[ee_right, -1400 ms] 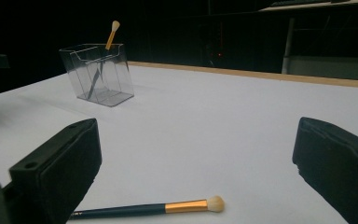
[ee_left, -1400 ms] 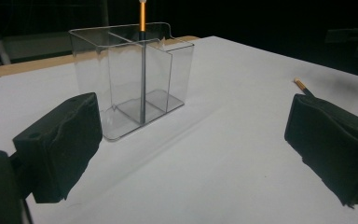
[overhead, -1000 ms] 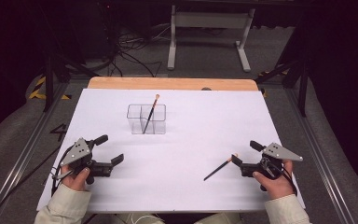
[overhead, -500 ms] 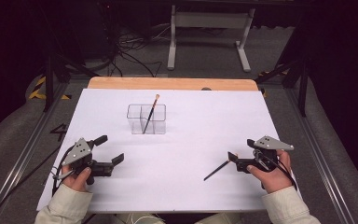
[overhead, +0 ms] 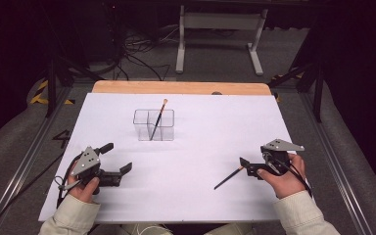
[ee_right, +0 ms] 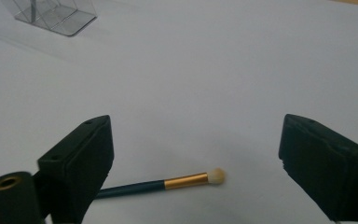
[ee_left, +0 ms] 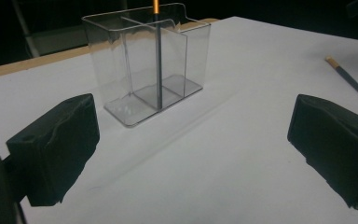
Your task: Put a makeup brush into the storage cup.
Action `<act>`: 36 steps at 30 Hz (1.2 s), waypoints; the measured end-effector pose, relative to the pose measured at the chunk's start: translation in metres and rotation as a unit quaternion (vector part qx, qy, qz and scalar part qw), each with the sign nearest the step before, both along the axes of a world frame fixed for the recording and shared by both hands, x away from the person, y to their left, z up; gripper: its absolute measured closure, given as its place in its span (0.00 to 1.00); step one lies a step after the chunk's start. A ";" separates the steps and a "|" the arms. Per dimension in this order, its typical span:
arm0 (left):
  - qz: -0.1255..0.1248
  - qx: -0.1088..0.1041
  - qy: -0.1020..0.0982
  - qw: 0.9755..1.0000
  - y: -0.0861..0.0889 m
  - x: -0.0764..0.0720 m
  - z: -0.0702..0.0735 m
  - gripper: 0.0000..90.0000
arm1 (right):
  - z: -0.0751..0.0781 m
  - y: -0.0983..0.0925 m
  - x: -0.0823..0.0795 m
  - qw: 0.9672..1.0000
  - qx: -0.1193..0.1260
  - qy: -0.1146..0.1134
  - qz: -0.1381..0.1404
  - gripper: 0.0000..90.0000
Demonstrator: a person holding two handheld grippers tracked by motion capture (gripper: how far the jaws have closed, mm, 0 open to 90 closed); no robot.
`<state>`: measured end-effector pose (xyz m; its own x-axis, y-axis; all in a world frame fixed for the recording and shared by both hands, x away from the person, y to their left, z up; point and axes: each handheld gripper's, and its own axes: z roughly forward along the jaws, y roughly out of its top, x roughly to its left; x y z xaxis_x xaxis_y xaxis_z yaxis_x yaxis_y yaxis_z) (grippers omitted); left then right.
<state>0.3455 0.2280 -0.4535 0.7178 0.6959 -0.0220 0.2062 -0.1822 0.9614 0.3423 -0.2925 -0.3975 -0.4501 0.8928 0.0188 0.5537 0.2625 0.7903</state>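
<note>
Right gripper view: the right gripper (ee_right: pixel 193 163) has shifted over the makeup brush (ee_right: pixel 168 183); its spread jaws have just been closing slightly, bristle tip lying between them untouched, handle hidden behind one jaw. Beyond, the left gripper (overhead: pixel 111 169) stayed spread, facing the clear organizer (overhead: pixel 154 125).

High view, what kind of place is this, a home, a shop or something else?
Probably a lab or recording room. A white table stands in a dark space, loose cables trail over the grey floor behind it, and a metal stand sits at the back. Nothing looks homely.
</note>
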 end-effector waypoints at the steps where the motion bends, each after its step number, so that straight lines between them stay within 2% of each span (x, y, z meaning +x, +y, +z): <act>1: 0.000 -0.001 0.001 1.000 0.000 0.000 -0.001 0.03 | 0.001 0.001 0.000 1.000 -0.001 0.003 0.004 0.15; 7: -0.001 0.000 0.001 1.000 0.000 -0.001 -0.001 0.03 | 0.006 0.002 0.001 1.000 -0.008 0.013 0.002 0.17; 12: 0.003 0.005 0.002 1.000 0.002 -0.003 -0.001 0.03 | 0.007 0.004 0.001 0.999 -0.017 0.033 0.002 0.20; 14: 0.004 0.005 0.002 1.000 0.002 -0.004 -0.001 0.03 | 0.006 0.005 0.002 0.999 -0.011 0.047 0.004 0.21; 15: 0.004 0.006 0.001 1.000 0.003 -0.004 -0.001 0.03 | 0.006 0.005 0.002 0.999 -0.011 0.047 0.004 0.21; 16: 0.005 0.006 0.001 1.000 0.003 -0.004 -0.001 0.03 | 0.005 0.006 0.002 0.998 -0.012 0.060 -0.001 0.21; 17: 0.005 0.006 0.001 1.000 0.003 -0.004 -0.001 0.03 | 0.005 0.006 0.002 0.998 -0.012 0.060 -0.001 0.21; 20: 0.002 0.009 0.003 1.000 0.002 -0.004 -0.002 0.03 | 0.004 0.006 0.004 0.996 -0.012 0.082 -0.010 0.25; 21: 0.001 0.009 0.004 1.000 0.001 -0.005 -0.002 0.03 | 0.003 0.007 0.004 0.995 -0.005 0.103 -0.016 0.26; 22: 0.001 0.009 0.004 1.000 0.001 -0.005 -0.002 0.03 | 0.003 0.007 0.004 0.995 -0.005 0.103 -0.016 0.26; 24: -0.001 0.011 0.002 1.000 -0.001 -0.005 -0.002 0.03 | 0.002 0.008 0.005 0.992 -0.009 0.120 -0.021 0.26; 27: -0.004 0.014 0.002 1.000 -0.001 -0.004 -0.003 0.03 | 0.001 0.009 0.006 0.991 -0.017 0.131 -0.022 0.26; 36: -0.009 0.013 0.002 1.000 -0.002 -0.005 -0.003 0.03 | 0.003 0.014 0.009 0.990 -0.031 0.138 -0.023 0.23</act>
<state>0.3403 0.2258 -0.4563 0.7303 0.6831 -0.0061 0.2056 -0.2112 0.9556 0.3517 -0.2785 -0.3943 -0.3951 0.9152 0.0795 0.7588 0.2764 0.5898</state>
